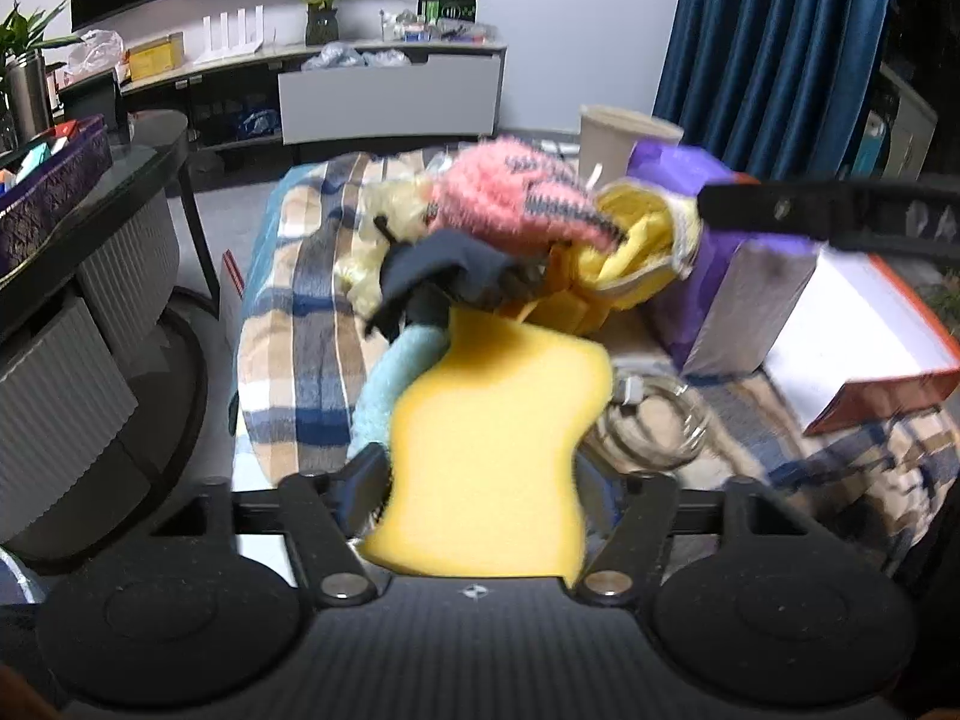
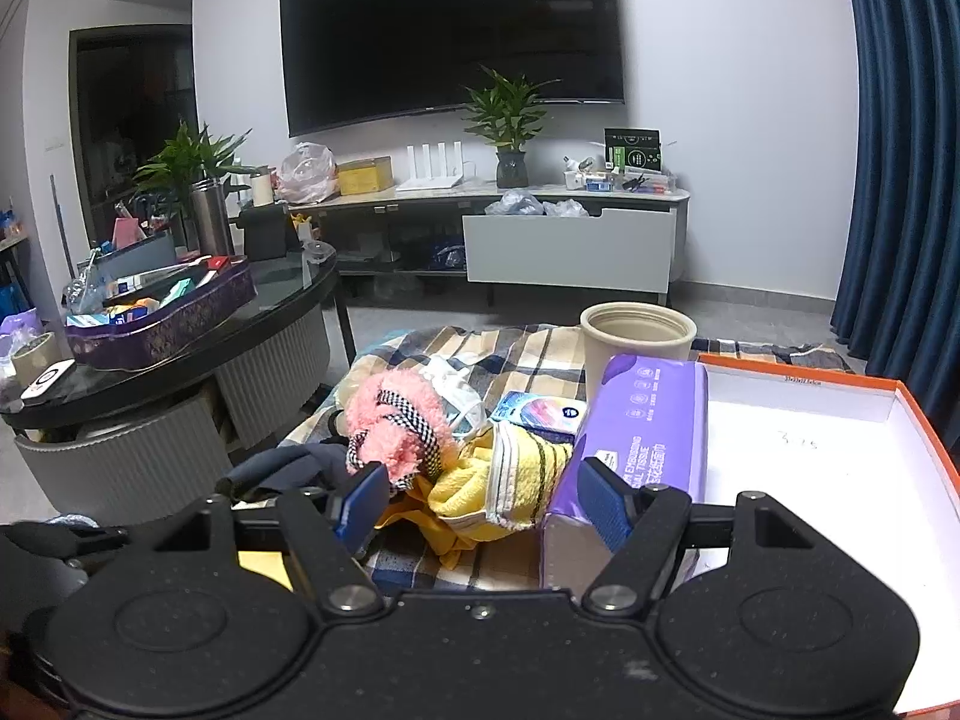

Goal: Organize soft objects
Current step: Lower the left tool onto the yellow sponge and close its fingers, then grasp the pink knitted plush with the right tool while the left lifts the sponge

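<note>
Left gripper [image 1: 480,480] clamps a yellow sponge [image 1: 492,450], held above the plaid cloth [image 1: 300,312], near the pile: pink sock [image 1: 510,198], yellow towel [image 1: 636,240], dark cloth [image 1: 444,270]. Right gripper [image 2: 486,498] gapes wide, empty, over the towel beside the tissue pack [image 2: 648,414].

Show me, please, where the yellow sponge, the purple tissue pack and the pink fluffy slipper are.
yellow sponge [image 1: 492,444]: left wrist view, its broad face.
purple tissue pack [image 2: 648,414]: right wrist view, its printed top.
pink fluffy slipper [image 2: 408,420]: right wrist view, its fuzzy upper.
</note>
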{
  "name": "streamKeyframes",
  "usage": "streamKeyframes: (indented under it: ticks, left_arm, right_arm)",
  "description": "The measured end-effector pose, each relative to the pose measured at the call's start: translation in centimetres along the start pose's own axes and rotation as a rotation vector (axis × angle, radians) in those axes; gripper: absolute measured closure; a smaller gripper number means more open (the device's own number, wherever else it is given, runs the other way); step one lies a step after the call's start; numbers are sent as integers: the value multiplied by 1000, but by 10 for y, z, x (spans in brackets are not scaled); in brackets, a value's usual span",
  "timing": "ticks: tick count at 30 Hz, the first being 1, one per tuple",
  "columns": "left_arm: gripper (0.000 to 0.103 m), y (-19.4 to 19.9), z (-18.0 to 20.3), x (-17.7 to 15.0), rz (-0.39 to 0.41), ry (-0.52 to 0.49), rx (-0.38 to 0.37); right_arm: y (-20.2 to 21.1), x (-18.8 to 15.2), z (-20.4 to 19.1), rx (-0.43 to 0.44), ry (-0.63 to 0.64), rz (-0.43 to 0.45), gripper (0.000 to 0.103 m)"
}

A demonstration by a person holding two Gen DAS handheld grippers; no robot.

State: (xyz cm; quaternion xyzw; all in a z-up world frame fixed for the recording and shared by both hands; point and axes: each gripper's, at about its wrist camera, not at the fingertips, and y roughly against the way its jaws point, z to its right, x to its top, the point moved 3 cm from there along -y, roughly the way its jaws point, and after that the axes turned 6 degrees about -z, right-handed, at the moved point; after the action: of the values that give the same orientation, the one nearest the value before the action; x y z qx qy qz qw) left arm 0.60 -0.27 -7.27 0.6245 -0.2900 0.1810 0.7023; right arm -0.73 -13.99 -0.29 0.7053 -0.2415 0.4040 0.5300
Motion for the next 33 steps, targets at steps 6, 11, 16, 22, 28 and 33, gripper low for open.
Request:
streamKeyframes:
  ticks: [6,11,16,22,28,33]
  left_arm:
    - [17,8,9,-2,91,-82,63]
    - [20,2,14,-1,94,-126,76]
    - [23,3,33,-6,127,-243,109]
    - [23,-14,37,-7,82,-293,118]
    - [35,-6,28,-8,92,-239,66]
    - [35,28,34,-4,172,-242,-28]
  right_arm:
    - [0,-1,1,-6,-4,-7,21]
    - [0,-1,2,-5,-2,-3,21]
    - [2,1,1,-3,1,0,21]
    - [4,1,-2,-2,6,4,21]
    - [5,1,-2,-8,7,4,21]
    - [3,5,-2,-10,16,3,21]
